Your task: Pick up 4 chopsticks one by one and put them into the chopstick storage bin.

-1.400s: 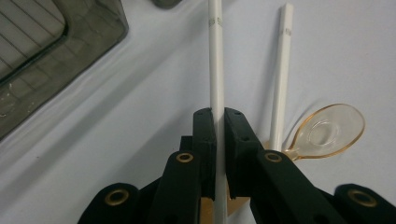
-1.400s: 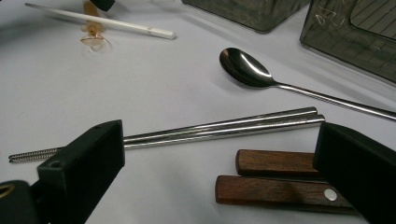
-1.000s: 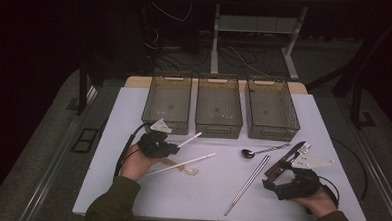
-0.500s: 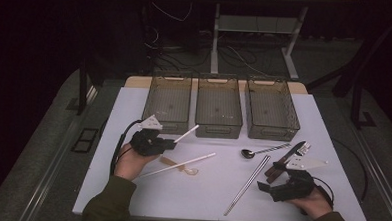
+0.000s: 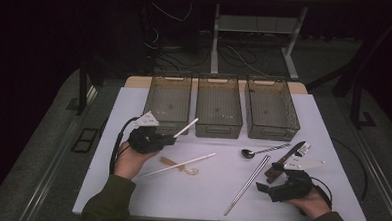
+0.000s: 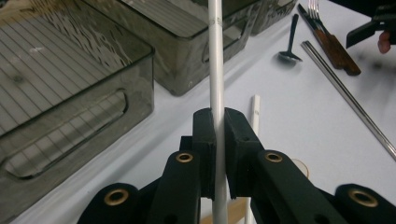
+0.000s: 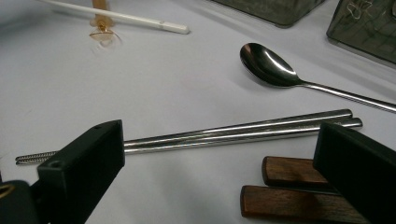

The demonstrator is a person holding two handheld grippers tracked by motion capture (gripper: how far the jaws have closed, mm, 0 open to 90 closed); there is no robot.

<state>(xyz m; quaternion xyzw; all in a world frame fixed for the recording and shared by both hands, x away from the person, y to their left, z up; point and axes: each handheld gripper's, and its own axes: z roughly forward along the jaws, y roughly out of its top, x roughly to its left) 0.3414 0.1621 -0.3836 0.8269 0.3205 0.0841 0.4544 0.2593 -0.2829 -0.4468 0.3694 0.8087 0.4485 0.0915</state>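
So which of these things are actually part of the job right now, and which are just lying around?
In the job:
left gripper, clamped on a white chopstick
right gripper, open over the steel chopsticks
three grey bins

Lying about:
second white chopstick
metal spoon
wooden-handled cutlery

High cam overhead; gripper cams close, share metal chopsticks (image 5: 248, 185).

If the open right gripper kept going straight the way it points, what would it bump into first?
Probably the pair of silver metal chopsticks, lying crosswise just ahead of the right gripper; the shiny steel spoon lies beyond.

Dim dark room, evenly lit white table (image 5: 130, 197), soft shadows, near claws blurred.
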